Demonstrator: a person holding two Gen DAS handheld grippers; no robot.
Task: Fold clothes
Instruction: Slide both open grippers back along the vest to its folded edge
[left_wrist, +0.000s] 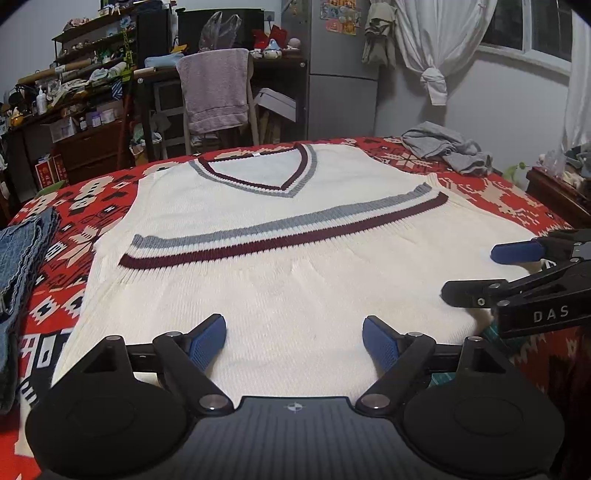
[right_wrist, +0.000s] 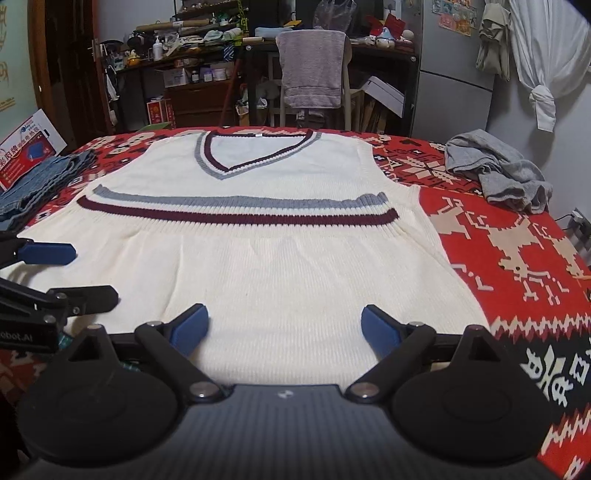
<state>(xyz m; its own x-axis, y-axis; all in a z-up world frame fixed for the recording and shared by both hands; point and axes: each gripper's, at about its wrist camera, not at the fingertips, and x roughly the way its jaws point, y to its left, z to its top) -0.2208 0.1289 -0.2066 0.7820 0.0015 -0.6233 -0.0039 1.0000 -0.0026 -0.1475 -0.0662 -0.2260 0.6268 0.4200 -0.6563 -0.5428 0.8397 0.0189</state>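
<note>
Looking across the bed, its red patterned blanket (right_wrist: 517, 236) carries everything. Spread flat over the middle of it, front up with the V-neck at the far end, lies the cream knit vest (left_wrist: 295, 288), and its near hem reaches right up to both tools. The hem region looks doubled: a ribbed edge crosses the body just below the maroon stripe (right_wrist: 236, 218) and the grey one, so the bottom may be turned up over the chest, though I can't be sure.

It's a chunky rib knit, so my read is soft, floppy, light to middling in weight, stretchy, with plenty of grip in the texture and nothing fragile. It will sag between two holds and drag on the blanket rather than slide. Best purchase, I'd judge, is at the side edges or outer corners, one per tool, pinching every layer at once, not the limp middle.

Off to the left, folded blue denim (right_wrist: 40, 184) lies at the blanket's edge; far right, a crumpled grey garment (right_wrist: 498, 166).

Left gripper (left_wrist: 294, 339) hangs over the near hem, jaws wide, nothing in them. Right gripper (right_wrist: 284, 332) sits just beside it, jaws equally wide and empty.
</note>
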